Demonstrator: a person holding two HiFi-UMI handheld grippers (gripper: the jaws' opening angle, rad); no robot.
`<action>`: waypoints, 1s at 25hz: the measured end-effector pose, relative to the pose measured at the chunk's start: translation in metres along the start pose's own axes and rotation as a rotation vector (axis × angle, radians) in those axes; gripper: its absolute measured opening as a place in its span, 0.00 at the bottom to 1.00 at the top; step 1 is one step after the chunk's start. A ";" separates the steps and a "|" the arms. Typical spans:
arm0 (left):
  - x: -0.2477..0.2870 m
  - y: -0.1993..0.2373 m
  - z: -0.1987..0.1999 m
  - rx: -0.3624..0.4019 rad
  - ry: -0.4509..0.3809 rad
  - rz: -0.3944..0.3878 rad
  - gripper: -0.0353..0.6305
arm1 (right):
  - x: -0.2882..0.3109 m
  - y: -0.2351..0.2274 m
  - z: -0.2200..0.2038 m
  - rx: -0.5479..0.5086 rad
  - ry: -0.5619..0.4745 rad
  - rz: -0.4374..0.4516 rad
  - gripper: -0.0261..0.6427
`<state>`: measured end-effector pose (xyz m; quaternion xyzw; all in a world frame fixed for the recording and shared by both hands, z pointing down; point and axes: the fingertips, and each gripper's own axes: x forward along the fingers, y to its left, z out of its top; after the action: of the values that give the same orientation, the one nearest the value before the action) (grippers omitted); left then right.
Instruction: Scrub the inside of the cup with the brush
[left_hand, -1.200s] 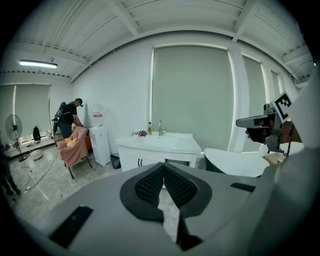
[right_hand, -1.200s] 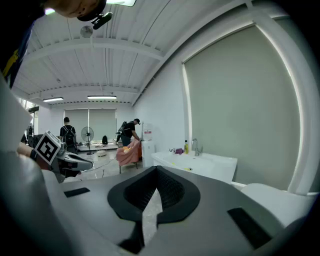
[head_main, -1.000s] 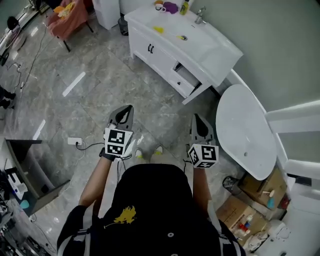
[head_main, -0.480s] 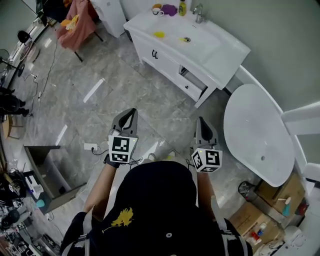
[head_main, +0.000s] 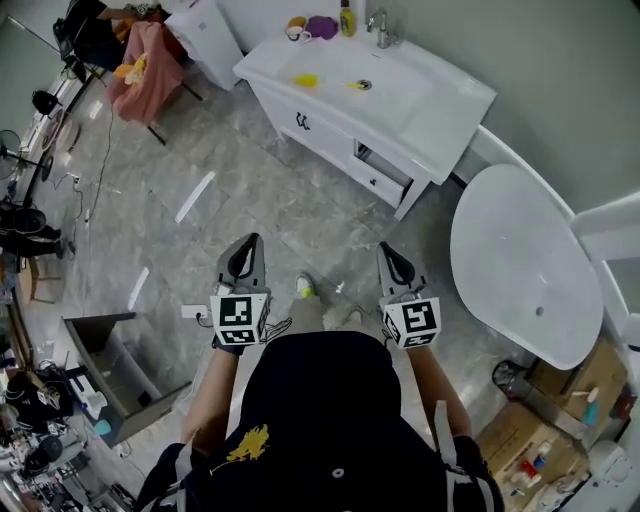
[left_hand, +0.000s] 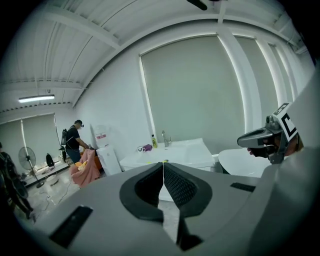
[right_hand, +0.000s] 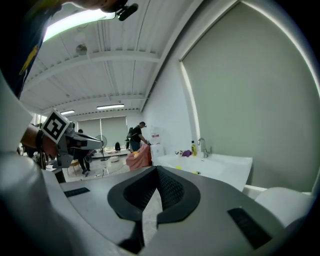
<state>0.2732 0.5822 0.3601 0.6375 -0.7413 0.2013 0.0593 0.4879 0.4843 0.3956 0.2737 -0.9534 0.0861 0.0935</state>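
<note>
White washstand (head_main: 425, 95) stands well beyond the left gripper (head_main: 250, 244) and right gripper (head_main: 390, 252), both with fingers (left_hand: 180, 187) closed and empty.

White vanity (head_main: 425, 95) beside bathtub (head_main: 520, 260); pink cloth (head_main: 142, 62), perhaps towel.

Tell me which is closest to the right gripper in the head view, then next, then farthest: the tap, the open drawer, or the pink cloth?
1. Open drawer, just ahead of the right gripper.
2. Tap, beyond the drawer, at the back of the basin.
3. Pink cloth, far off to the left.
</note>
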 end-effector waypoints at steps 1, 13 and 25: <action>0.006 0.001 0.000 -0.009 0.002 -0.011 0.08 | 0.003 -0.001 0.002 -0.014 0.010 -0.001 0.08; 0.146 0.101 -0.017 -0.133 -0.054 -0.100 0.08 | 0.139 -0.037 0.036 0.014 0.076 -0.205 0.08; 0.281 0.288 0.006 -0.214 -0.201 -0.112 0.08 | 0.316 -0.044 0.101 0.264 0.001 -0.331 0.08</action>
<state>-0.0559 0.3512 0.3871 0.6847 -0.7242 0.0524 0.0635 0.2351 0.2656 0.3738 0.4365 -0.8757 0.1939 0.0703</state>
